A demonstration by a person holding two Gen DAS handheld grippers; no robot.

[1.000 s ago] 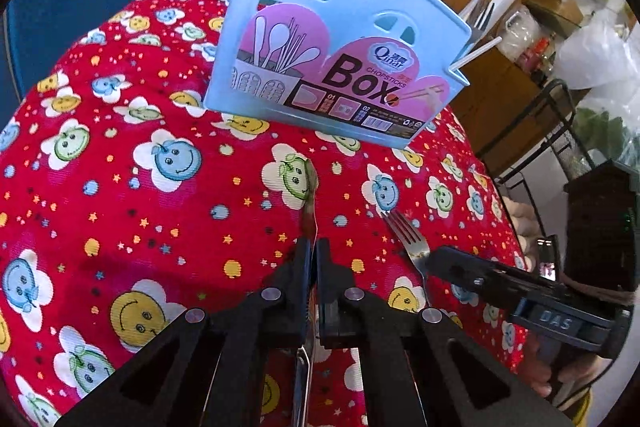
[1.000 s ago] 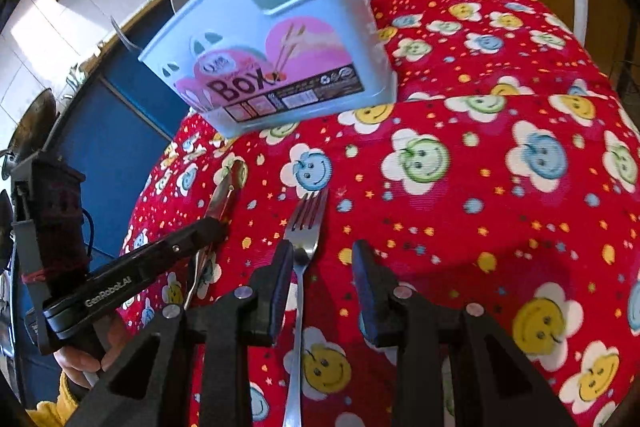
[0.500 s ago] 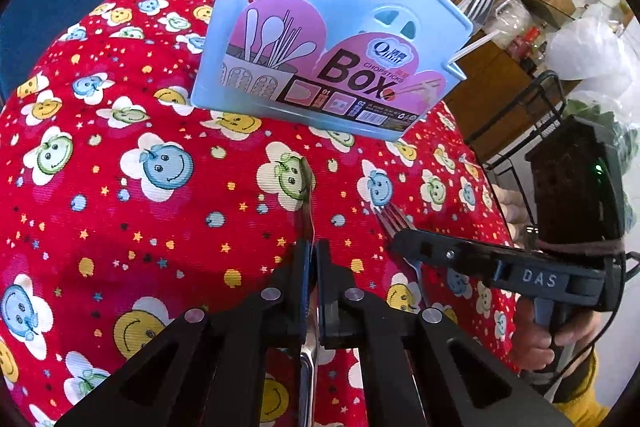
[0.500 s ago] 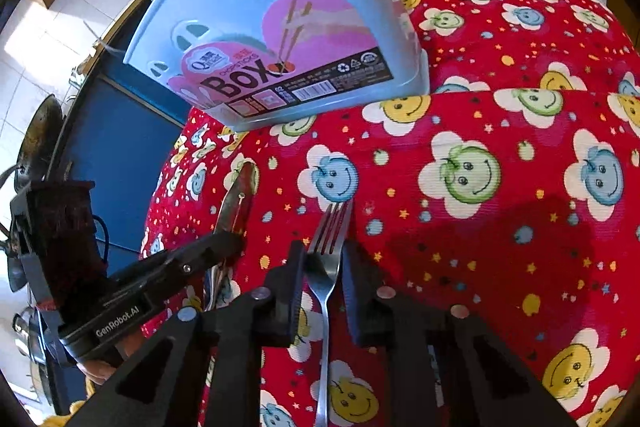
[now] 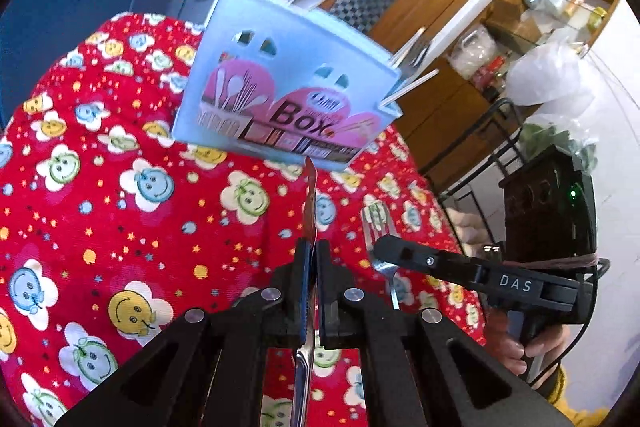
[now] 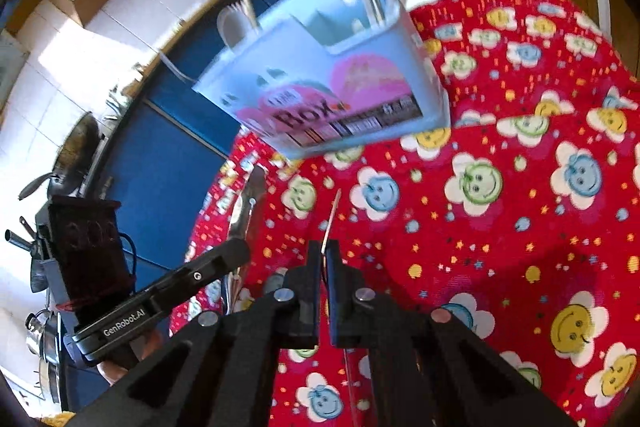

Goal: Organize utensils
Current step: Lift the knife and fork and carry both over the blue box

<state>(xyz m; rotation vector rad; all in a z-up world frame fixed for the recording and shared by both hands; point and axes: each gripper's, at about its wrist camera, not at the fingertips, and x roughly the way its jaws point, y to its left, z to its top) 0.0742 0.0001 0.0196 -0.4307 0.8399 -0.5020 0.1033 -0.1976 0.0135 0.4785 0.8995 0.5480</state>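
Utensils were held edge-on in both tongs above the red smiley-print tablecloth [image 5: 120,235].

Left gripper [image 5: 311,259]: fingers [image 5: 301,267] together, clamped on a table knife [image 5: 310,195]. The blade ran straight out ahead between the fingertips, its tip pointing at the lower edge of the blue utensil box [image 5: 288,87]; the handle passed back under the gripper body. In the right wrist view the same knife [image 6: 250,203] projected forward past the left gripper [image 6: 236,253], off the cloth.

Right gripper [image 6: 324,257]: jaws had just been closing and stood clamped on a fork [image 6: 331,219], which showed only as a thin sliver ahead of the fingertips. In the left wrist view the fork [image 5: 378,227] was seen face-on, tines forward, neck pinched at the tip of the right gripper [image 5: 380,247]. A hand [image 5: 520,343] gripped that tool's handle.

Utensil box stood on the cloth ahead of both grippers, near but apart from the knife tip and the fork tines. It bore a pink "Box" label, blurred in the right wrist view [image 6: 320,95]. Forks, spoons and chopsticks [image 5: 408,89] stood in its compartments; which compartment held what could not be told.
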